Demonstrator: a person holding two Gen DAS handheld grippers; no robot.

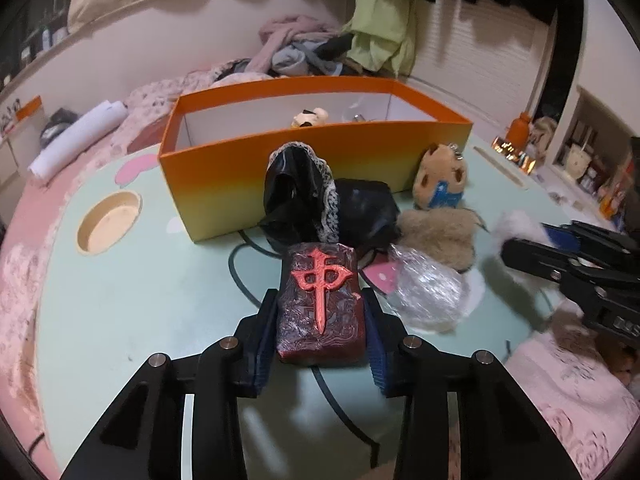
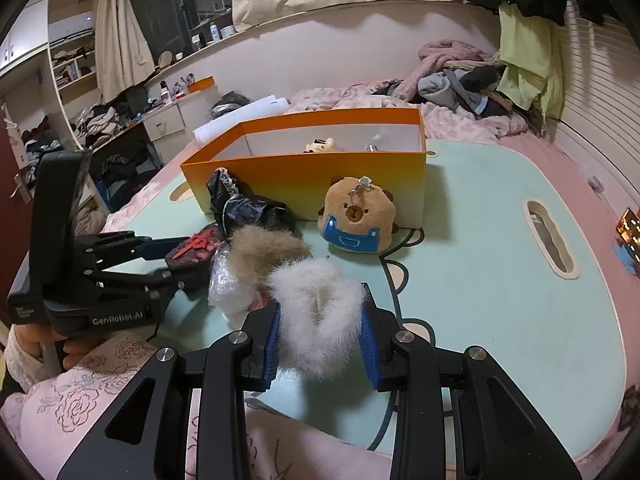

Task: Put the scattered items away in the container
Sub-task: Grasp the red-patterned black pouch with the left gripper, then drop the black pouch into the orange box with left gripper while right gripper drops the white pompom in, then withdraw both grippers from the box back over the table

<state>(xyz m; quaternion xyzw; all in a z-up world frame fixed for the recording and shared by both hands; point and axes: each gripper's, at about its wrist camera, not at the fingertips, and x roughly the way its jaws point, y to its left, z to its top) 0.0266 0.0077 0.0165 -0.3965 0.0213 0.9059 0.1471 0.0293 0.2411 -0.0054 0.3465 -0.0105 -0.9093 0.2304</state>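
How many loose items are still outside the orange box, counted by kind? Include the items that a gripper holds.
Fur pieces: 2, white fur piece, tan fur piece
Mahjong-style red blocks: 1
Bear plush keychains: 1
Black lace-trimmed pouches: 1
Clear plastic wrappers: 1
Total: 6

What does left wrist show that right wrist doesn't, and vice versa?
Left wrist only: the round cup recess in the table, and the face of the dark red mahjong-style block clamped by the left gripper.
Right wrist only: the oval slot in the table, and the white fur piece clamped by the right gripper.
Both: the orange box, bear plush, black lace-trimmed item, tan fur piece, clear wrapper.
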